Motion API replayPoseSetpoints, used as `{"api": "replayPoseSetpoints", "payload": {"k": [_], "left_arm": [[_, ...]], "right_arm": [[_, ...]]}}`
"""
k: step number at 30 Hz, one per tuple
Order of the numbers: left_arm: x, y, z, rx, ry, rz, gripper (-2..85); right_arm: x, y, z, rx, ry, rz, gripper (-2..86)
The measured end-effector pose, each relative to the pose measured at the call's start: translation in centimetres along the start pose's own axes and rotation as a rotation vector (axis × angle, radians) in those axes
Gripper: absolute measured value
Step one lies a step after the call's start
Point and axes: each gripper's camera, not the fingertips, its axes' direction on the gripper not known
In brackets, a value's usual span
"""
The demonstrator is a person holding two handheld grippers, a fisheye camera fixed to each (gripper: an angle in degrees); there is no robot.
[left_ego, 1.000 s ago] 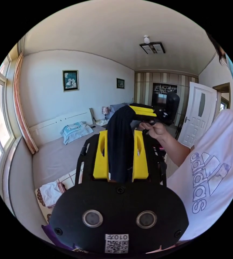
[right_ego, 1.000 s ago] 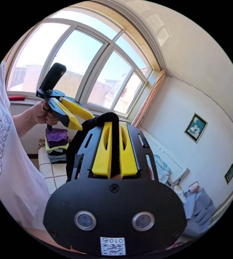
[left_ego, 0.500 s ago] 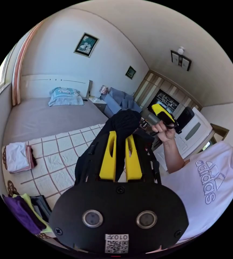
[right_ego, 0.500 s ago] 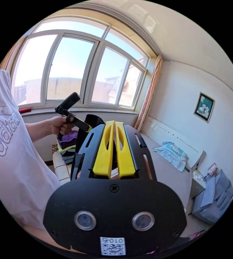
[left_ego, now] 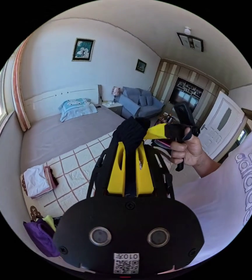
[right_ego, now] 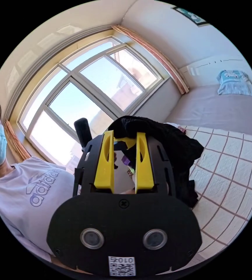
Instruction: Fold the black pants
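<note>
- Two grippers are meeting at one bunched end of the black pants (left_ego: 130, 132), held up in the air above the quilted bed cover (left_ego: 73, 175).
- The left gripper (left_ego: 130, 145) is clamping the cloth: in the left gripper view a dark strip is running between its two yellow jaws, which are pressing on it from both sides.
- The right gripper (left_ego: 156, 132) is reaching in from the side in that same view, gripped by the person's hand (left_ego: 187, 150), its yellow tip touching the same bunch of cloth.
- In the right gripper view the jaws of that gripper (right_ego: 124, 138) are standing apart with a clear gap between them; the cloth is lying across their tips, not pinched.
- The remainder of the pants (right_ego: 178, 154) is hanging down in a loose mass toward the cover, with no legs or waistband laid out flat.
- Judgement: the step in hand is a regrip or handover near the top edge.
- To do it well, the right jaws should be closing on a single edge close beside the left grip, then the two drawing apart so the cloth hangs straight before lowering it flat.
- Risk: taking several layers together would be leaving twists in the fold.
- A pile of folded clothes (left_ego: 41, 234) is sitting at the cover's near corner, well apart from the pants.
</note>
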Motion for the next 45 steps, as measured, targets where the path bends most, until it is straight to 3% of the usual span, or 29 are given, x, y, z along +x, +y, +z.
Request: {"api": "replayPoseSetpoints", "payload": {"k": [7,13,21,23,31,39,45], "left_arm": [[4.6,-0.7,0.5,-0.112,-0.141,0.240,7.9],[7.9,-0.6,0.6,-0.133,-0.231,0.391,8.7],[-2.2,1.7,-3.4,0.004,0.168,0.059,4.4],[-6.2,3.2,-5.7,0.052,0.158,-0.079,2.2],[-12.4,6.3,-13.9,0.176,0.009,-0.240,0.2],[-11.0,3.2,-21.4,0.255,-0.042,-0.058,0.0],[-9.1,0.1,-30.2,0.442,0.026,0.088,-0.1]], "right_arm": [[1.7,-1.2,-1.0,-0.046,0.037,0.063,10.9],[-0.7,-2.0,-0.8,-0.101,0.280,-0.075,9.3],[1.7,-0.7,-7.6,-0.019,0.230,0.013,5.0],[1.7,0.0,-9.3,0.009,0.301,0.030,5.1],[0.0,1.2,-15.9,0.108,0.466,0.042,5.3],[-8.1,-3.2,-19.8,0.152,0.635,-0.163,5.2],[-19.3,-7.4,-23.7,0.297,0.724,-0.418,5.1]]}}
